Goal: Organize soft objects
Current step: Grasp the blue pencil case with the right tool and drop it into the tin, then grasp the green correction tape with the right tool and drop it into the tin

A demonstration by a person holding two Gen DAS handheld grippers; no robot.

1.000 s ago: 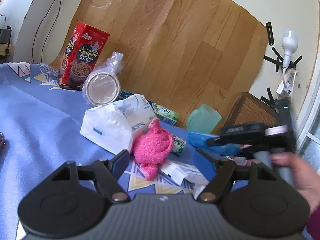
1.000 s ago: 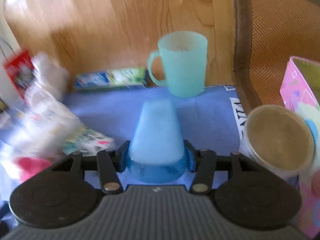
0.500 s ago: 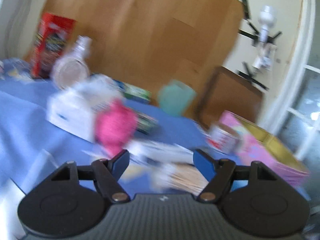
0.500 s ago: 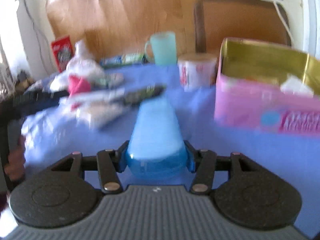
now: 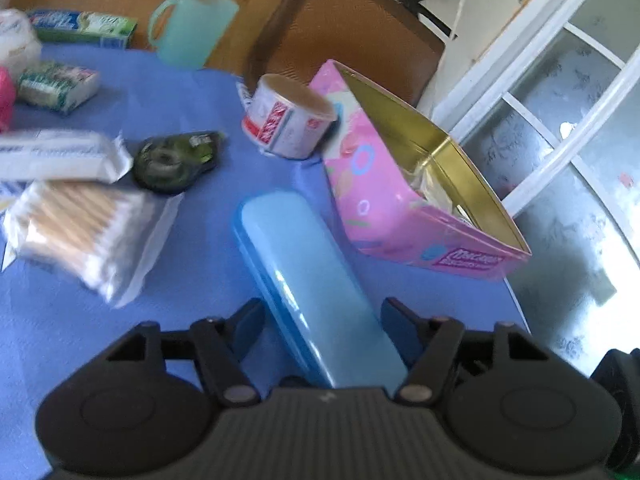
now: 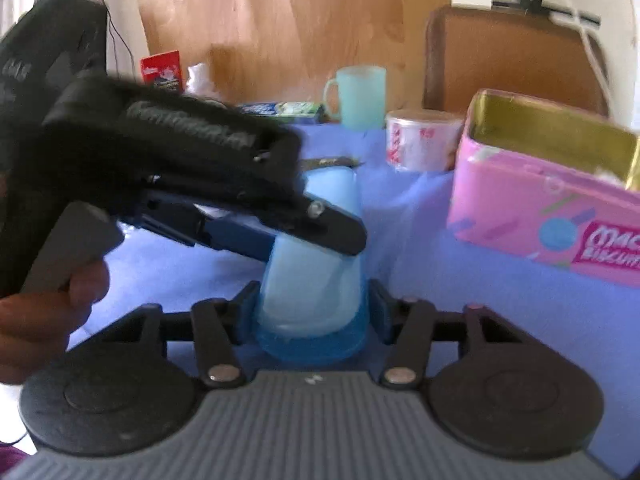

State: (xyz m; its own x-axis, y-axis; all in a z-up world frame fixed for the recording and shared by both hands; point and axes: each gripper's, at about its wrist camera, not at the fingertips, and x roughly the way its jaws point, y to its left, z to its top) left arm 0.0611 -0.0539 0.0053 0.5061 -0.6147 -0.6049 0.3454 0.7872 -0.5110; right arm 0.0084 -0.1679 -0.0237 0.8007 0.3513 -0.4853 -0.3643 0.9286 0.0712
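Observation:
My right gripper (image 6: pixel 312 300) is shut on one end of a long light-blue plastic case (image 6: pixel 316 264) and holds it over the blue tablecloth. My left gripper (image 5: pixel 322 316) is open, with its fingers on either side of the same blue case (image 5: pixel 308 280), not pressed against it. In the right wrist view the left gripper (image 6: pixel 320 224) reaches across the case from the left. An open pink tin (image 5: pixel 404 192) with a gold inside stands to the right. The pink soft toy (image 5: pixel 5 98) shows only at the far left edge.
On the blue cloth (image 5: pixel 80 340) lie a bag of cotton swabs (image 5: pixel 76 232), a white pack (image 5: pixel 56 156), a green tape dispenser (image 5: pixel 172 160), a round tub (image 5: pixel 288 116), a small green pack (image 5: pixel 56 86) and a teal mug (image 5: pixel 192 26). A brown tray (image 5: pixel 340 28) leans behind.
The left gripper has swung right from the pink toy to the blue case and now straddles it. The right gripper has pulled back with the case, away from the mug.

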